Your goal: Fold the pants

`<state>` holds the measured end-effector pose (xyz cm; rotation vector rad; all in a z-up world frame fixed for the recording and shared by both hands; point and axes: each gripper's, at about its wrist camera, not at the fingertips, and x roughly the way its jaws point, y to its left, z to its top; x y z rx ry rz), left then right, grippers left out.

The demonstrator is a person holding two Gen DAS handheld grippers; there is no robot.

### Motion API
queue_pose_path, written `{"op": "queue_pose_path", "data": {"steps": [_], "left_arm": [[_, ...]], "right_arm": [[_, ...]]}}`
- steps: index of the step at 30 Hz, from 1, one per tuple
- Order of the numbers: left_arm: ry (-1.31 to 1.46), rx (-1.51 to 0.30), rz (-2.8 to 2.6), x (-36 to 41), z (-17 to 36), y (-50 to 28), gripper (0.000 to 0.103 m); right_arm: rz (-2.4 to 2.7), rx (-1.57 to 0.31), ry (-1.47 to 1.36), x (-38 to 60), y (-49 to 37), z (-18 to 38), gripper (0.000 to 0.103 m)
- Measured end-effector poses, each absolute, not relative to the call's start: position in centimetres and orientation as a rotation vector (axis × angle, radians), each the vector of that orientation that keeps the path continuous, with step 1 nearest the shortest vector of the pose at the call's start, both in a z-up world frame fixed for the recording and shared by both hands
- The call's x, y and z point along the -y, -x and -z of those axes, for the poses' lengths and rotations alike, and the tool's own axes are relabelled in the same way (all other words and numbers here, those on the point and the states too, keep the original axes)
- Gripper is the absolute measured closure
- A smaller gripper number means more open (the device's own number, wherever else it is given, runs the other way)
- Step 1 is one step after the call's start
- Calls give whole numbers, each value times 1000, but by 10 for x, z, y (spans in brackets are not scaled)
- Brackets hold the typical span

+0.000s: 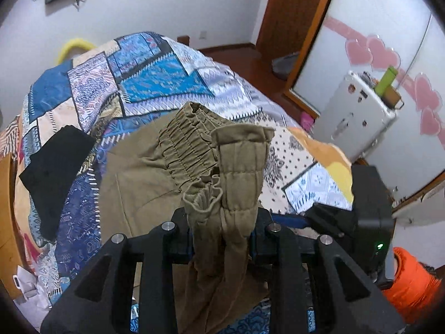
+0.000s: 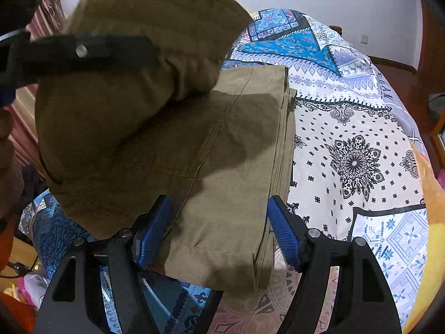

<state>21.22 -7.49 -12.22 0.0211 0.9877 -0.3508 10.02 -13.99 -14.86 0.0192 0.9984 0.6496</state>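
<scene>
Olive-brown pants (image 1: 133, 183) lie partly folded on the patterned bedspread (image 1: 155, 78). My left gripper (image 1: 221, 228) is shut on the pants' gathered elastic waistband (image 1: 239, 167) and holds that end lifted above the rest. In the right wrist view the lifted part (image 2: 133, 64) hangs over the flat folded part (image 2: 236, 172), with the left gripper's black finger (image 2: 91, 48) across it. My right gripper (image 2: 219, 228) is open, its blue pads (image 2: 286, 231) on either side of the folded pants' near edge, not closed on it.
A black garment (image 1: 52, 172) lies on the bed's left side. A white appliance (image 1: 358, 114) with a green bottle stands by the wall at right. An orange sleeve (image 1: 414, 281) shows at lower right. The bedspread (image 2: 356, 150) stretches to the right of the pants.
</scene>
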Motion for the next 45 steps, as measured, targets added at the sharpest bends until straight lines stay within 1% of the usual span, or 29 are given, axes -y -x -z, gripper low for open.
{"op": "queue_pose_path", "data": {"steps": [1, 2, 3, 4, 10, 15, 18, 21, 23, 25, 30, 32, 38, 42, 45], "left_arm": [[-28, -1003, 361, 77, 125, -213, 63], [-22, -1020, 371, 78, 127, -213, 50], [-9, -1032, 381, 78, 129, -212, 39], [4, -1037, 391, 77, 130, -211, 36], [20, -1036, 398, 70, 125, -207, 34], [64, -968, 368, 48, 102, -200, 26], [58, -916, 309, 31, 92, -200, 23], [24, -893, 226, 15, 93, -205, 18], [8, -902, 189, 5, 104, -212, 16], [-9, -924, 154, -4, 120, -218, 15], [-87, -1072, 118, -7, 180, -230, 15], [-93, -1093, 121, -7, 195, -225, 15], [-98, -1059, 176, -12, 184, -210, 15], [-124, -1005, 130, -20, 163, -214, 15], [-115, -959, 82, -32, 150, -229, 14]], "right_arm": [[-650, -999, -20, 140, -100, 149, 34], [-649, -999, -20, 140, -100, 149, 34], [-648, -999, -20, 140, -100, 149, 34], [-648, -998, -20, 140, -100, 149, 34], [-641, -1000, -33, 143, -100, 148, 33], [-631, -1005, -59, 150, -98, 146, 33], [-608, -1003, -65, 157, -97, 143, 33], [-595, -987, -59, 164, -93, 135, 33], [-586, -963, -42, 167, -88, 128, 33], [-580, -935, -49, 173, -84, 121, 33], [-552, -892, -119, 185, -80, 107, 33], [-547, -874, -137, 184, -80, 100, 32], [-534, -824, -152, 174, -86, 92, 27], [-527, -883, -162, 169, -97, 111, 27], [-544, -966, -151, 165, -100, 134, 27]]}}
